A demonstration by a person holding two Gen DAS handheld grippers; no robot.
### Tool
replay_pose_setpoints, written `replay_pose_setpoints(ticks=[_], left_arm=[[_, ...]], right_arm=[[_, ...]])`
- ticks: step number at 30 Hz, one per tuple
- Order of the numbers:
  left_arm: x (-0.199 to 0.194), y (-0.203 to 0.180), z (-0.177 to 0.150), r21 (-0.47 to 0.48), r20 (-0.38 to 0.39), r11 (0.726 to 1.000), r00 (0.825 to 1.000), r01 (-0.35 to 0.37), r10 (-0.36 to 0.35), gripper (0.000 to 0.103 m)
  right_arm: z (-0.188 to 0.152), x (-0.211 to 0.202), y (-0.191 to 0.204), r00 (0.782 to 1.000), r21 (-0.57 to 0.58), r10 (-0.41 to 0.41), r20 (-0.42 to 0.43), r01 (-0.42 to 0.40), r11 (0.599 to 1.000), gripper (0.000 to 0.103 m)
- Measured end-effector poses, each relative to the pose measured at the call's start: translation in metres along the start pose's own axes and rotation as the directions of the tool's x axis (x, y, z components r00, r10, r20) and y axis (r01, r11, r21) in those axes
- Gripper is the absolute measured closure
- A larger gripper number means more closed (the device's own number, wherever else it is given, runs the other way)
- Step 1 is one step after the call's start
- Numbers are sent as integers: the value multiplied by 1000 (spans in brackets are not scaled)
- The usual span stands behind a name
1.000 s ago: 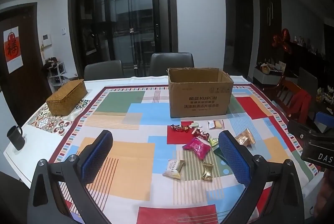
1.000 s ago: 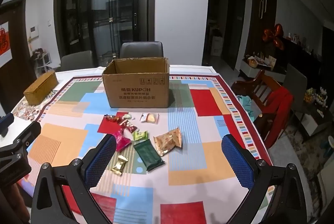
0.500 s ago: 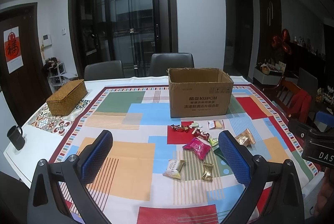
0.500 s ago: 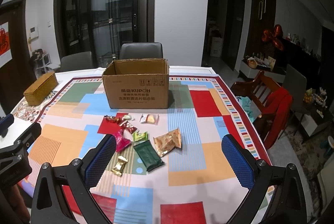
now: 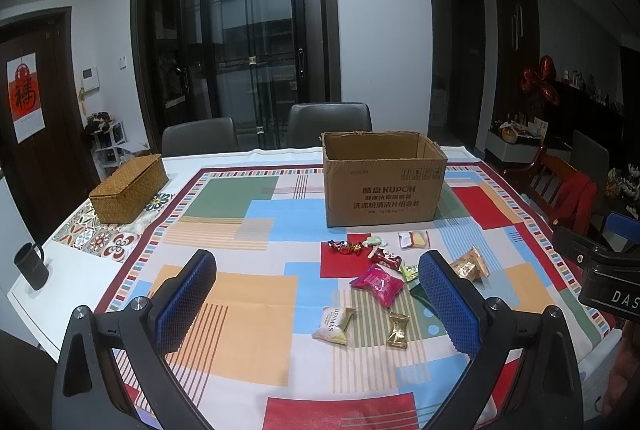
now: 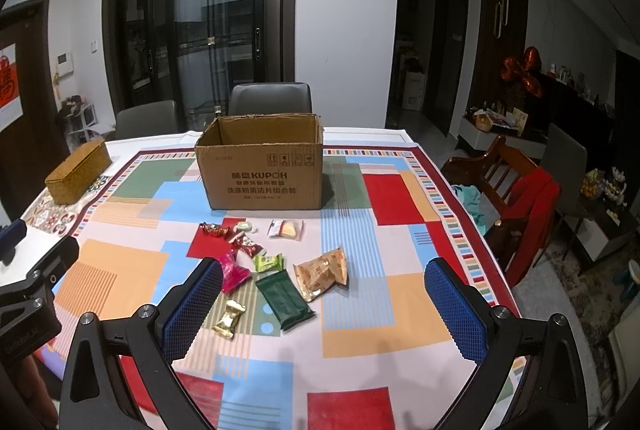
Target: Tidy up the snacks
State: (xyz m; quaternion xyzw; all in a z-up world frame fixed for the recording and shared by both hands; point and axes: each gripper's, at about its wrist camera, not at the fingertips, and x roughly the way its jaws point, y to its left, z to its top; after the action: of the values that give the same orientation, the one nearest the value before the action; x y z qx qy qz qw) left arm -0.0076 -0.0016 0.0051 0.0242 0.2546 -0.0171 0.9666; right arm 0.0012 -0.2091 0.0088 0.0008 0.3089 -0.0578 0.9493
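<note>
- Your left gripper (image 5: 316,304) and right gripper (image 6: 324,304) hang spread wide, holding nothing
- Snacks (image 6: 276,266) lie scattered just before the open cardboard box (image 6: 262,165)

Right wrist view: wrapped snacks scattered in front of an open box, gripper held above the table.

Right gripper (image 6: 324,304) with blue textured pads spread wide, nothing between them. Open brown cardboard box (image 6: 262,165) stands upright on the multicoloured patchwork tablecloth (image 6: 400,294). Near it: dark green flat packet (image 6: 285,301), tan crinkled pouch (image 6: 321,273), magenta packet (image 6: 234,276) partly behind the left pad, gold-wrapped candy (image 6: 229,318). Woven wicker box (image 6: 78,171) far left.
</note>
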Motion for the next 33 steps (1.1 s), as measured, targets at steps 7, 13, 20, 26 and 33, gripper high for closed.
replay_pose_setpoints(ticks=[7,13,20,26,33], left_arm=[[0,0,-1,0,0,1000,1000,0,0,0],[0,-1,-1,0,1,1000,1000,-1,1,0],[1,-1,-1,0,0,1000,1000,0,0,0],[1,-1,-1,0,0,1000,1000,-1,1,0],[0,-1,-1,1,0,1000,1000,0,0,0]], right_arm=[[-2,1,-1,1000,1,1,-1,-1,1000,1],[-1,0,0,1000,4,1,-2,-1,1000,1],[-2,0,0,1000,1,1,0,-1,1000,1],[-2,1,-1,1000,1,1,0,-1,1000,1],[-2,0,-1,1000,2,1,0,-1,1000,1]])
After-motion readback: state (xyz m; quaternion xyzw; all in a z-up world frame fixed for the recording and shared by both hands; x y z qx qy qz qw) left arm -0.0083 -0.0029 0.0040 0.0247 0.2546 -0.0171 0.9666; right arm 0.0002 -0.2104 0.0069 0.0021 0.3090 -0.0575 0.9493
